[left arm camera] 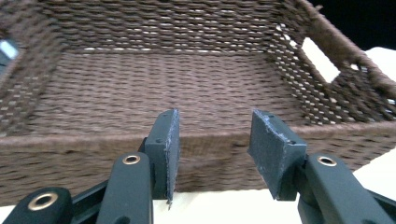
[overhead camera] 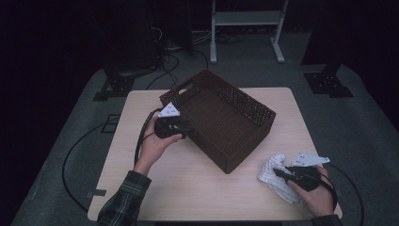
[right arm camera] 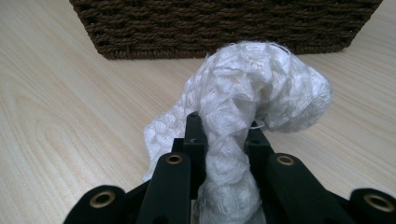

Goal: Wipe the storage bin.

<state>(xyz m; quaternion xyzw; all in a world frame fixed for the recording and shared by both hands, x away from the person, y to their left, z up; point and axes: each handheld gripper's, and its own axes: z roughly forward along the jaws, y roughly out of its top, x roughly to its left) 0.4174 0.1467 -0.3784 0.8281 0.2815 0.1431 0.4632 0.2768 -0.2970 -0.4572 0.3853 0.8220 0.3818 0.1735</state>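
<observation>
Pale wood-grain counter (overhead camera: 197, 188) stands in a dark room, with cables on the grey floor around it. At its near right corner the right gripper (overhead camera: 281, 172) is clenched on a white knitted cloth (overhead camera: 275, 175); in the right gripper view the two black jaws pinch a gathered fold of the cloth (right arm camera: 243, 107), which bulges up and curls over to the right beyond the jaw tips, its lower folds spreading on the counter (right arm camera: 70, 116) on the left of the jaws. The hand holding this gripper rests at the counter's near edge. Just beyond the cloth stands the near corner of a dark brown woven basket (overhead camera: 249, 141), apart from it; its wall (right arm camera: 224, 28) runs across the top of the right gripper view.

Left gripper (overhead camera: 184, 129) sits at the basket's left long wall, held by a hand in a plaid sleeve (overhead camera: 123, 200). In the left gripper view its jaws are released, spread wide with nothing between them, just at the basket's rim (left arm camera: 70, 140) and looking into the bare woven floor; a handle cut-out shows in the wall on the right. The basket lies skewed across the middle of the counter.
</observation>
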